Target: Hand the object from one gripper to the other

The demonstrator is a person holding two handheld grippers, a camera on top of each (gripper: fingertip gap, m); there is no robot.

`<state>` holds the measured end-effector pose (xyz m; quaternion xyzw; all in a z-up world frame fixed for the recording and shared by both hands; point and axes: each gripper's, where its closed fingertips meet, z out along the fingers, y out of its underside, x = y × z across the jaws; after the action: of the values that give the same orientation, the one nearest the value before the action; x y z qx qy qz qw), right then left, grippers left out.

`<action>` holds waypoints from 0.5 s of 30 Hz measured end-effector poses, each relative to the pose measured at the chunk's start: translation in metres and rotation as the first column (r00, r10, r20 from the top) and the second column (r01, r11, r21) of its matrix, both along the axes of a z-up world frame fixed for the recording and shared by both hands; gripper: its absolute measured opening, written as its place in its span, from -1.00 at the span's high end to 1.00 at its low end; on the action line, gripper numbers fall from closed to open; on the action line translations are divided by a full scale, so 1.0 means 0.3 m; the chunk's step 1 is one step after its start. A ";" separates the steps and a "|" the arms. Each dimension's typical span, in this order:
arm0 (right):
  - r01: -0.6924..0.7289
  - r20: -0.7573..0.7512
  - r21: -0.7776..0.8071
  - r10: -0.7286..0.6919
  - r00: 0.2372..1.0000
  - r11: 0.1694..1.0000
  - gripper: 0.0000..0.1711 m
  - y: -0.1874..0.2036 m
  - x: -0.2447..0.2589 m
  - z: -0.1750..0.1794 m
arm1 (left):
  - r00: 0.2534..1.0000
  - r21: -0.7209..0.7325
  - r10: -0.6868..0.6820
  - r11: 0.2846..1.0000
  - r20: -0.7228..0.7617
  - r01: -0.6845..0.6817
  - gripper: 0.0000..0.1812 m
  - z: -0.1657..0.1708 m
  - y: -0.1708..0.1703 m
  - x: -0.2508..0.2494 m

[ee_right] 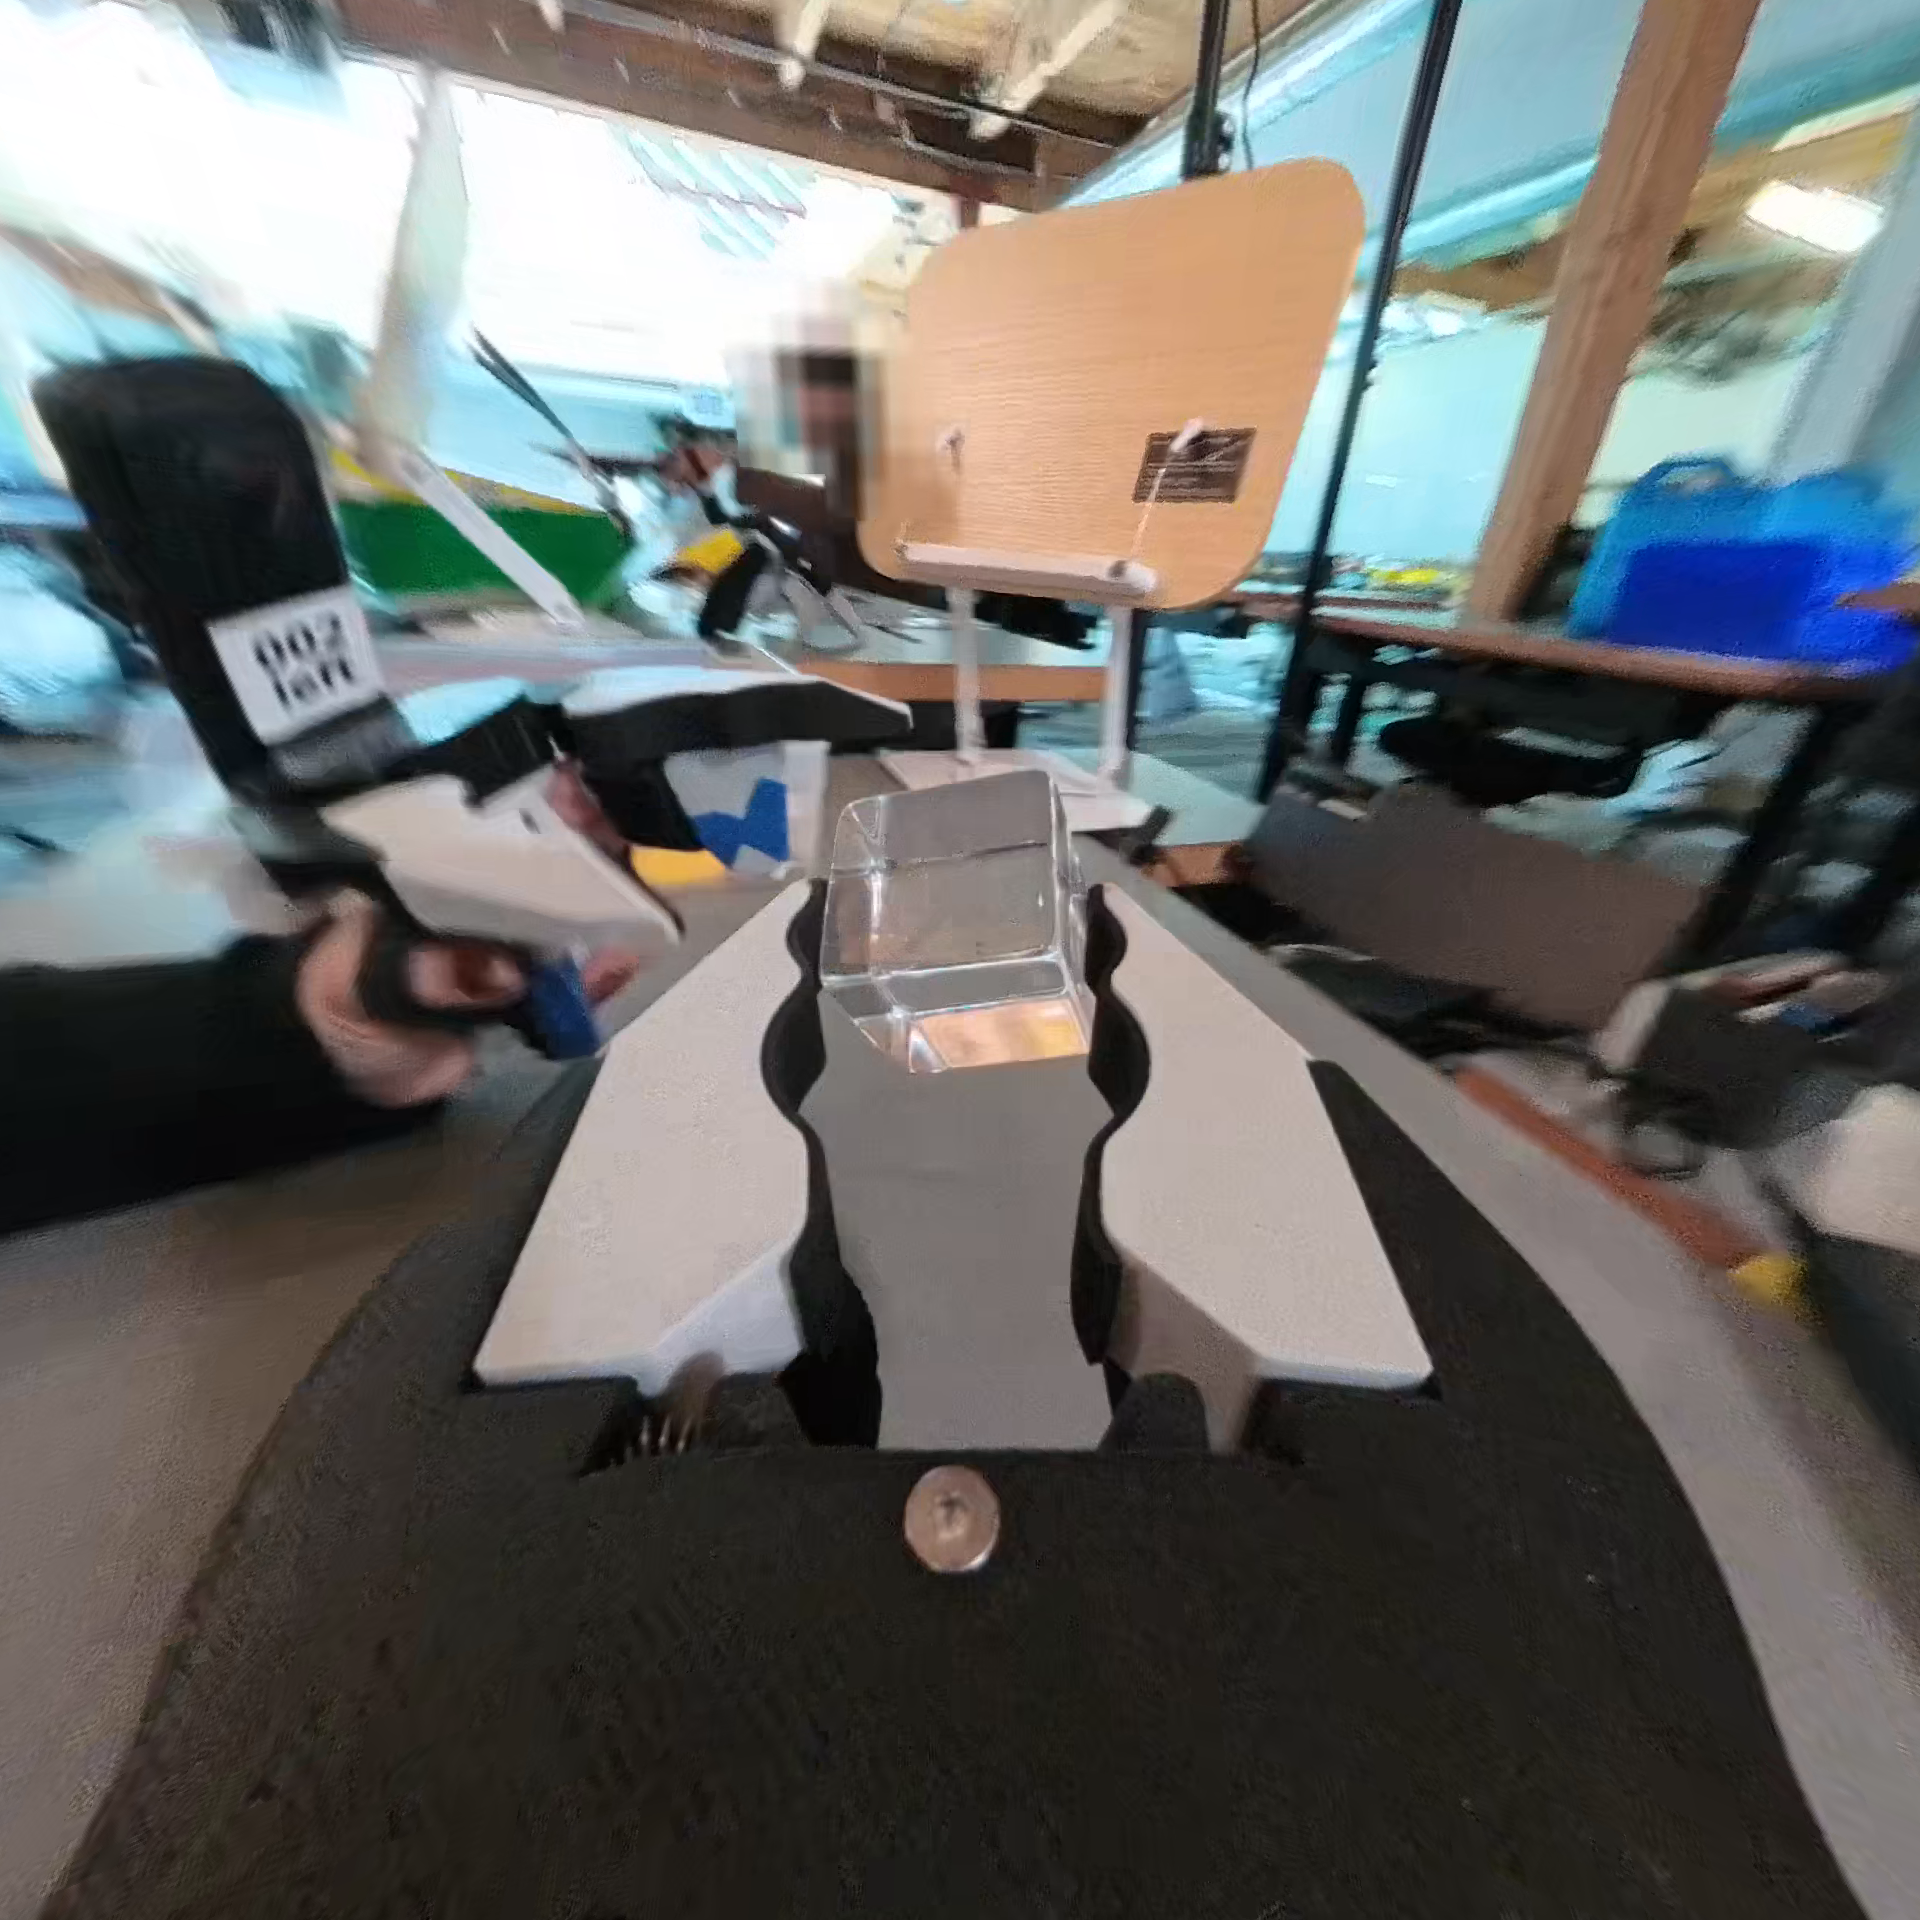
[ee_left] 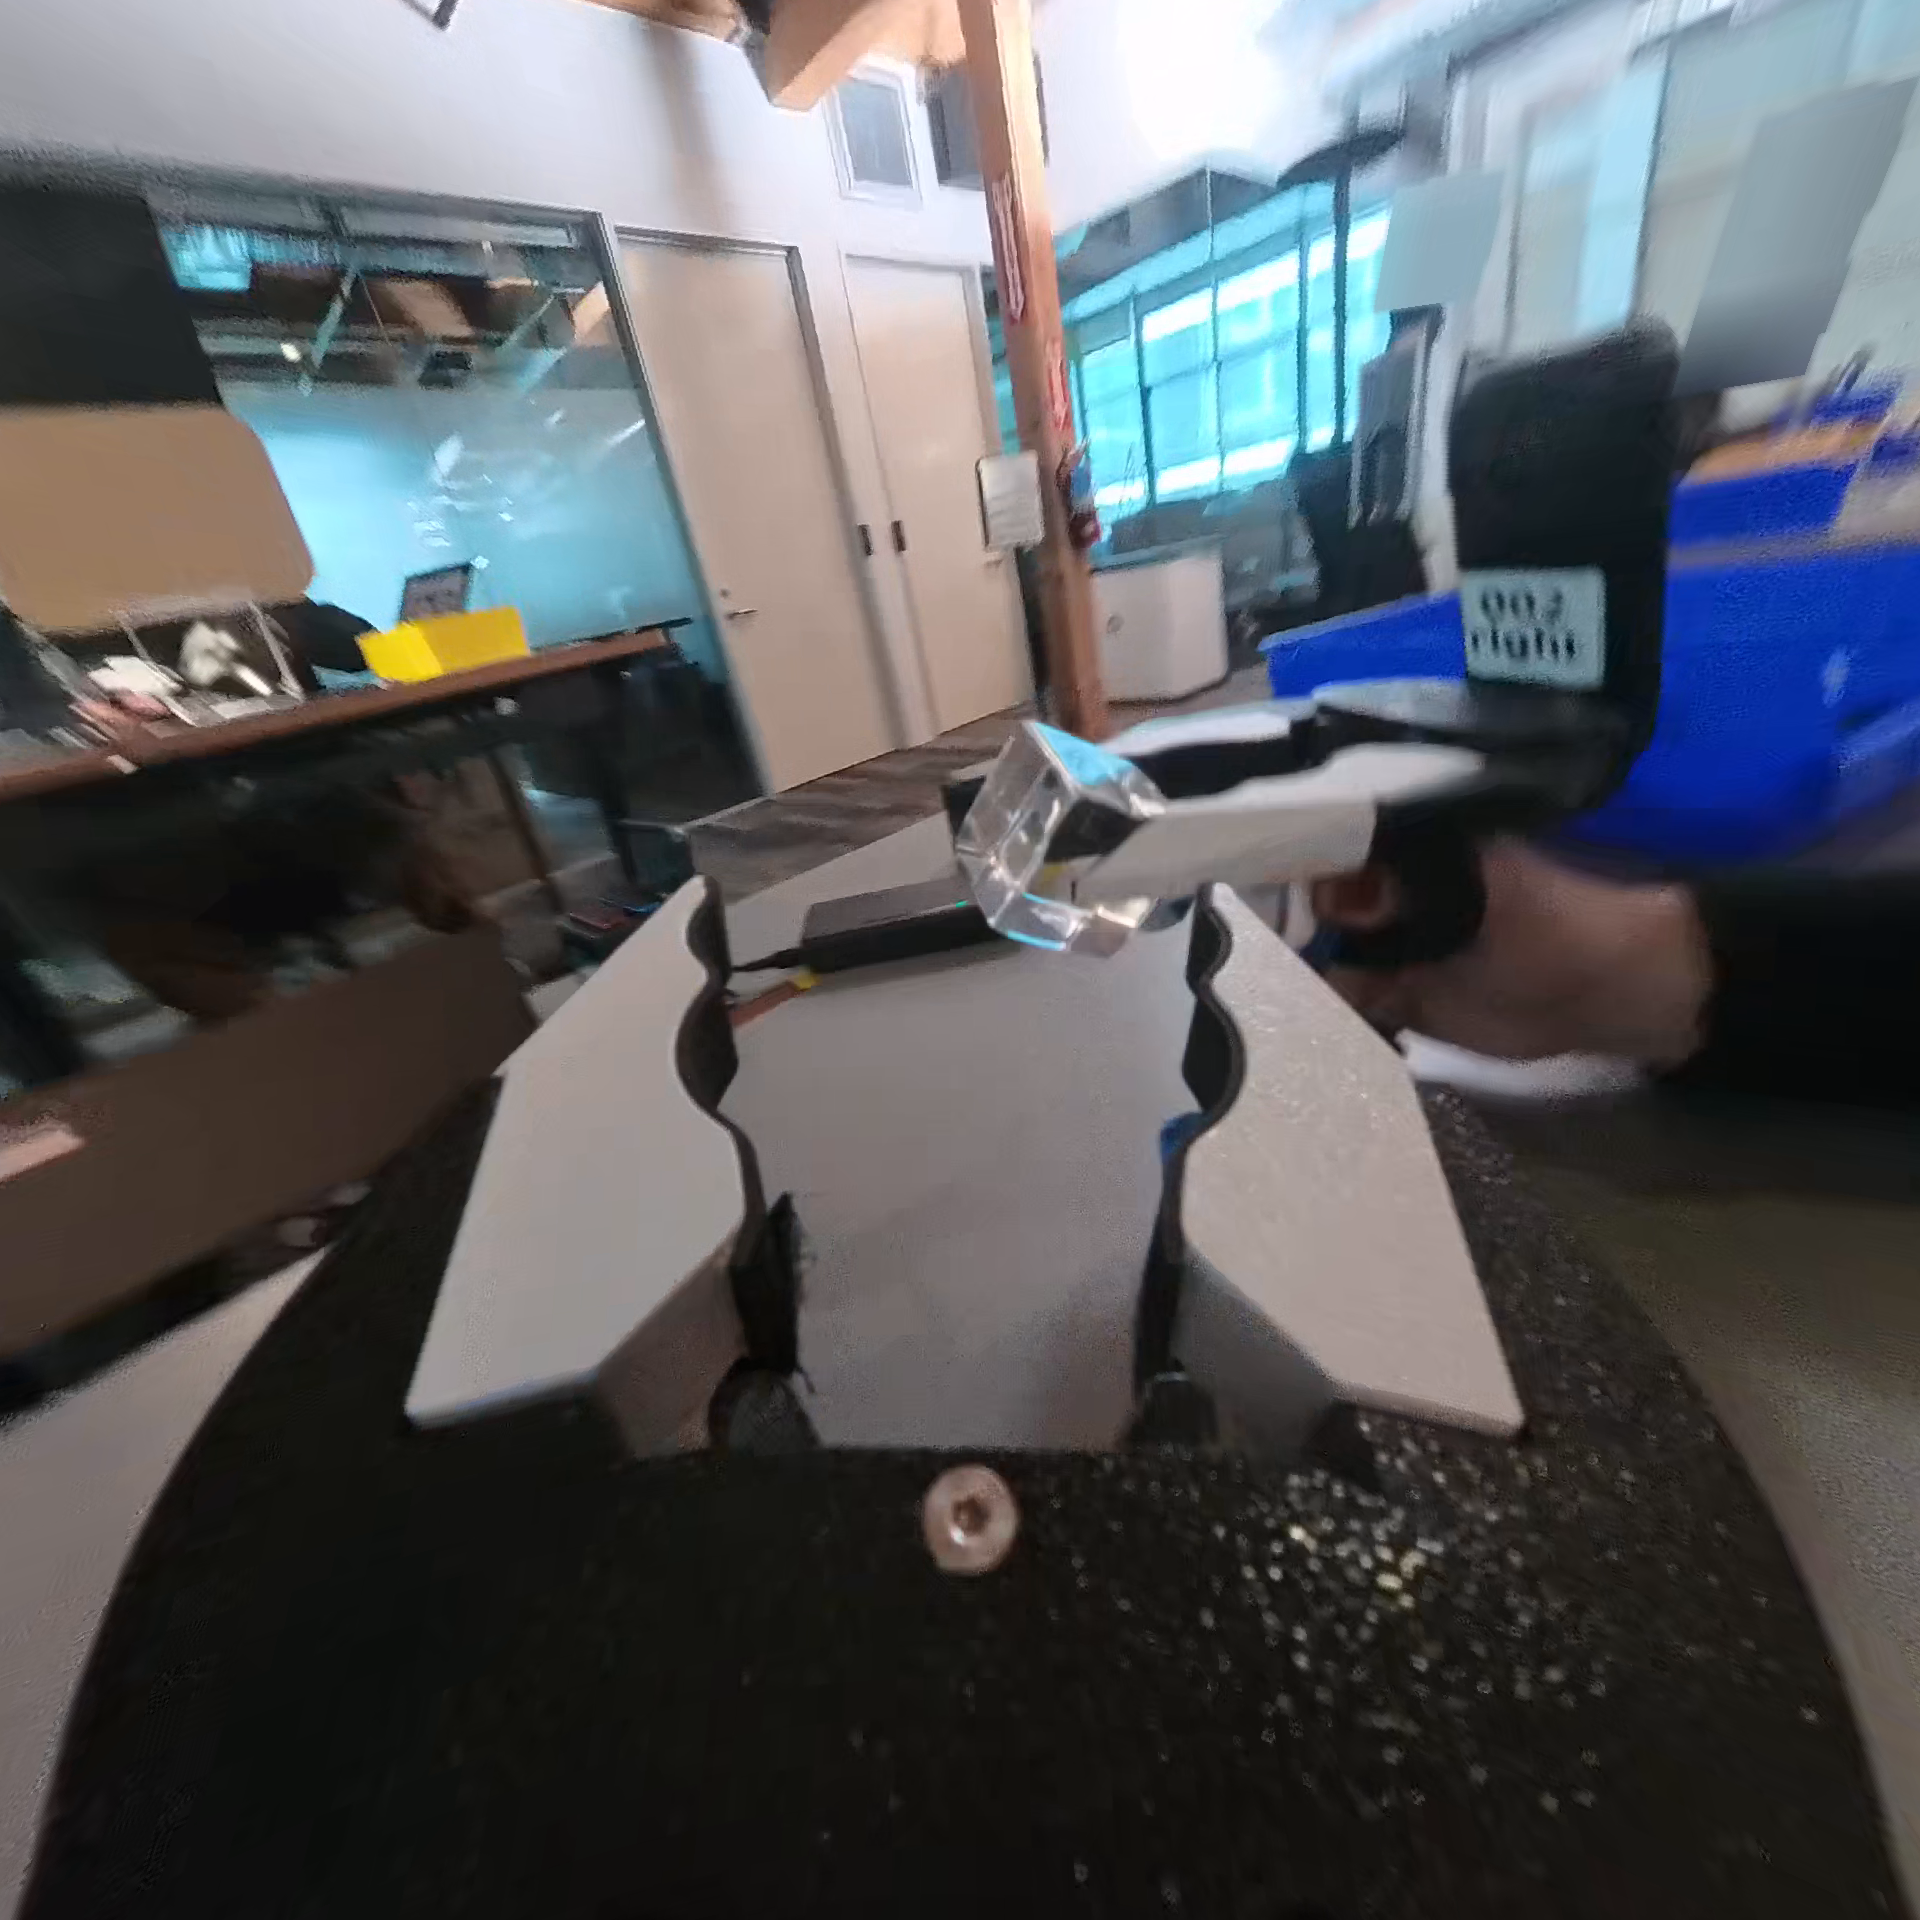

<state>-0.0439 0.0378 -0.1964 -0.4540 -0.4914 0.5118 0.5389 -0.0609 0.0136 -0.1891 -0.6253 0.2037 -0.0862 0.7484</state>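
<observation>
Between my right gripper's [ee_right: 956, 935] fingertips sits the clear cube [ee_right: 956, 920], clamped at its sides and held tilted above the grey table [ee_right: 966, 1247]. My left gripper [ee_left: 951, 935] stands with its fingers spread apart and nothing between them, just beside the cube and not touching it. Each gripper carries a small white label [ee_left: 1532, 629] with dark writing on its black housing. Farther off, a yellow bin [ee_left: 447, 642] rests on a brown desk; I cannot tell what it holds. Blue bins [ee_left: 1756, 675] stand behind my right hand [ee_left: 1538, 987].
</observation>
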 end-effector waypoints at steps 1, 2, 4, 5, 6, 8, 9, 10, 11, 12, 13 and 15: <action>-0.055 -0.011 -0.080 0.055 0.998 0.995 0.43 -0.001 0.003 0.000 | 0.996 0.013 0.030 1.000 -0.087 -0.028 0.02 -0.010 0.001 0.008; -0.116 -0.023 -0.158 0.114 0.993 0.980 0.44 -0.006 0.005 -0.002 | 0.983 0.026 0.060 0.998 -0.172 -0.056 0.00 -0.021 0.004 0.017; -0.241 -0.037 -0.298 0.241 0.970 0.924 0.44 -0.025 0.008 -0.013 | 0.940 0.049 0.105 0.994 -0.326 -0.094 -0.04 -0.049 0.013 0.042; -0.290 -0.040 -0.350 0.296 0.954 0.890 0.44 -0.036 0.008 -0.021 | 0.914 0.060 0.118 0.993 -0.389 -0.102 -0.05 -0.062 0.017 0.058; -0.332 -0.041 -0.391 0.344 0.938 0.858 0.44 -0.050 0.007 -0.028 | 0.885 0.066 0.121 0.993 -0.449 -0.102 -0.05 -0.077 0.021 0.077; -0.406 -0.025 -0.454 0.444 0.896 0.793 0.43 -0.087 0.007 -0.050 | 0.827 0.061 0.112 0.994 -0.551 -0.094 -0.04 -0.113 0.026 0.111; -0.434 -0.011 -0.474 0.488 0.873 0.766 0.44 -0.108 0.008 -0.061 | 0.800 0.060 0.111 0.994 -0.590 -0.094 -0.03 -0.128 0.029 0.121; -0.459 0.003 -0.485 0.526 0.851 0.745 0.44 -0.129 0.009 -0.069 | 0.777 0.058 0.107 0.994 -0.620 -0.090 -0.01 -0.141 0.031 0.131; -0.478 0.014 -0.489 0.555 0.832 0.729 0.44 -0.148 0.011 -0.074 | 0.760 0.055 0.101 0.995 -0.643 -0.085 0.01 -0.151 0.031 0.139; -0.497 0.023 -0.496 0.583 0.812 0.712 0.44 -0.166 0.016 -0.079 | 0.745 0.050 0.093 0.996 -0.660 -0.079 0.03 -0.159 0.030 0.145; -0.514 0.030 -0.508 0.611 0.791 0.691 0.44 -0.181 0.022 -0.084 | 0.736 0.049 0.087 0.996 -0.672 -0.073 0.05 -0.164 0.028 0.151; -0.538 0.035 -0.531 0.652 0.757 0.654 0.44 -0.200 0.033 -0.090 | 0.709 0.042 0.071 0.997 -0.701 -0.058 0.09 -0.176 0.023 0.164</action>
<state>-0.0340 -0.0224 -0.2234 -0.4415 -0.5241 0.7132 0.1476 -0.0118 0.0206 -0.2418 -0.6114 0.4514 0.1854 0.6229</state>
